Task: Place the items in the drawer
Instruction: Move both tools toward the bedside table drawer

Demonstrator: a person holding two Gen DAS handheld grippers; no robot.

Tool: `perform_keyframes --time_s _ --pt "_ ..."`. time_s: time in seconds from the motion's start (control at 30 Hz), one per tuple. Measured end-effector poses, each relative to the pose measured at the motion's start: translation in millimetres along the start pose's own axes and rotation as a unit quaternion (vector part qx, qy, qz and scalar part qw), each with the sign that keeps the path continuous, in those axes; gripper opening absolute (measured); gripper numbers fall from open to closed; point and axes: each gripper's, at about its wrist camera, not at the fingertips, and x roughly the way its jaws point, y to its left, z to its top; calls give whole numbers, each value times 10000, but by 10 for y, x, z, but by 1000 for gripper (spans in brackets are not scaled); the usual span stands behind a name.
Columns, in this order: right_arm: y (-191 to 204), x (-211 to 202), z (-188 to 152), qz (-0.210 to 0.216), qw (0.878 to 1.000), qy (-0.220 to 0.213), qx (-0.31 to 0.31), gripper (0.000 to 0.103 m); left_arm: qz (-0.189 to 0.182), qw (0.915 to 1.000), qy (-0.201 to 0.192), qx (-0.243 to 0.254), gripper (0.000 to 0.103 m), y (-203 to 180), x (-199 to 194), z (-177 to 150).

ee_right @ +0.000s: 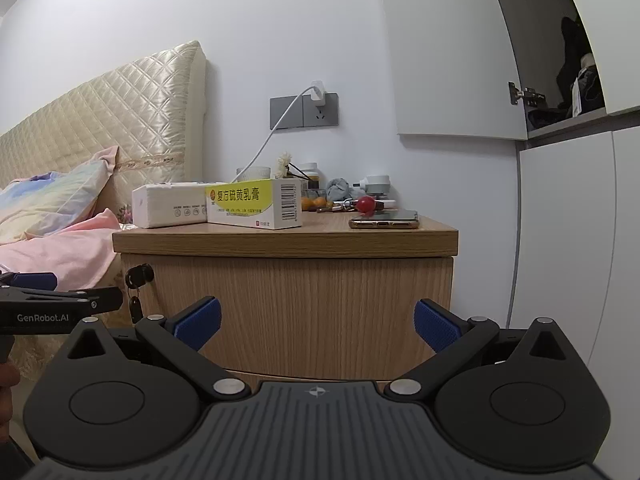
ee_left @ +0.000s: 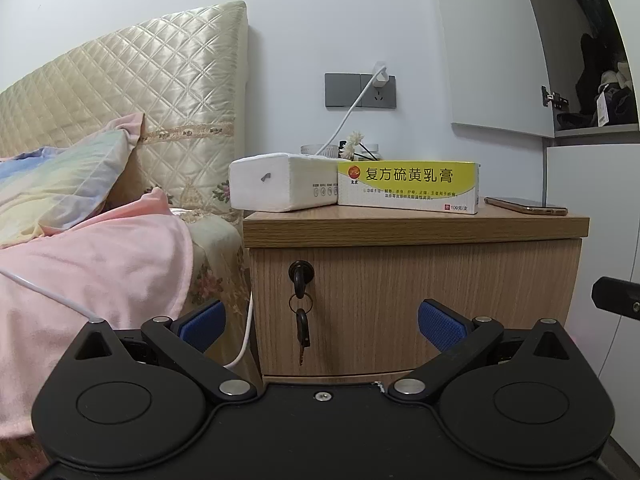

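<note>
On the nightstand (ee_right: 280,236), above its shut drawer (ee_right: 304,312), the ointment box (ee_right: 256,204) stands just right of the tissue pack (ee_right: 168,206) — light, stiff cardboard, best pinched across its thin sides — while left gripper (ee_left: 320,320) and right gripper (ee_right: 316,320) have jaws released, empty.

A pale, evenly lit wall (ee_left: 320,20) stood behind a bed with a quilted cream headboard (ee_left: 132,92), a pastel pillow (ee_left: 56,188) and a pink blanket (ee_left: 96,264). A grey socket panel (ee_left: 360,91) held a white charger (ee_left: 381,76). At right, a white wardrobe (ee_right: 560,240) stood open, with what seemed dark clothing inside.
</note>
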Motion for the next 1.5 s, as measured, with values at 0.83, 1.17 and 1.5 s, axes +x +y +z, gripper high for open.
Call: perform_keyframes --time_s 0.83,1.17,1.5 --pt "-77 -78 12 83 9998 -86 169 103 7 10000 -75 -49 102 7 -29 -9" --pt "-105 -75 5 58 9995 -155 269 103 56 9999 -24 -142 102 80 33 -69" --pt "-83 -53 -14 14 9995 -115 277 103 -125 9995 -133 -271 102 119 7 -82"
